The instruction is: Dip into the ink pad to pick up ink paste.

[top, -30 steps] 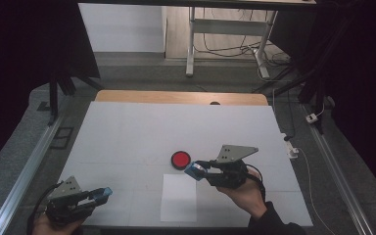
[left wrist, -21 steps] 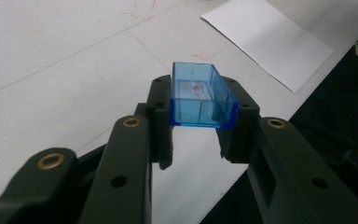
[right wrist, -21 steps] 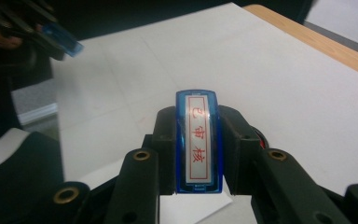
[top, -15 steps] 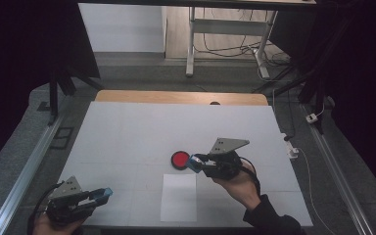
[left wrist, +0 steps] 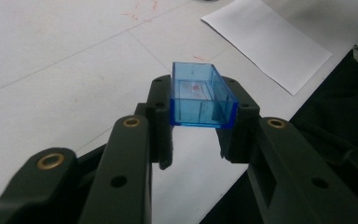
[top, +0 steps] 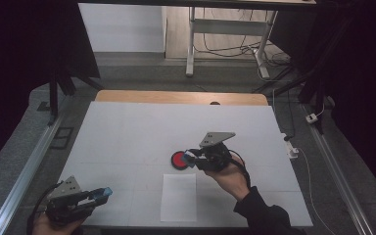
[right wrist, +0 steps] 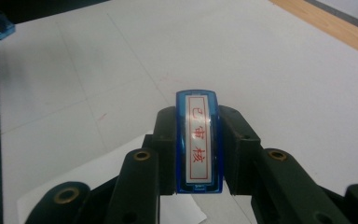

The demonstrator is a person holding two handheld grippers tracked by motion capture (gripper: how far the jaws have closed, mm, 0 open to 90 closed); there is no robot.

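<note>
My left gripper hovers at the table's near left corner, shut on a clear blue plastic cap whose open end faces the camera. My right gripper is shut on a blue stamp that has a white label with red characters. In the high view the stamp's tip sits right beside a round red disc at the table's middle. I cannot tell whether they touch. A white paper sheet lies just nearer the person than the disc.
The white tabletop ends in a wooden strip at the far edge. Metal rails run along both sides. A cable and a small plug lie off the right side. The paper sheet lies ahead of the left gripper.
My right gripper has carried the stamp away from the person and slightly left, up to the red disc's right edge. The left gripper has stayed in place.
</note>
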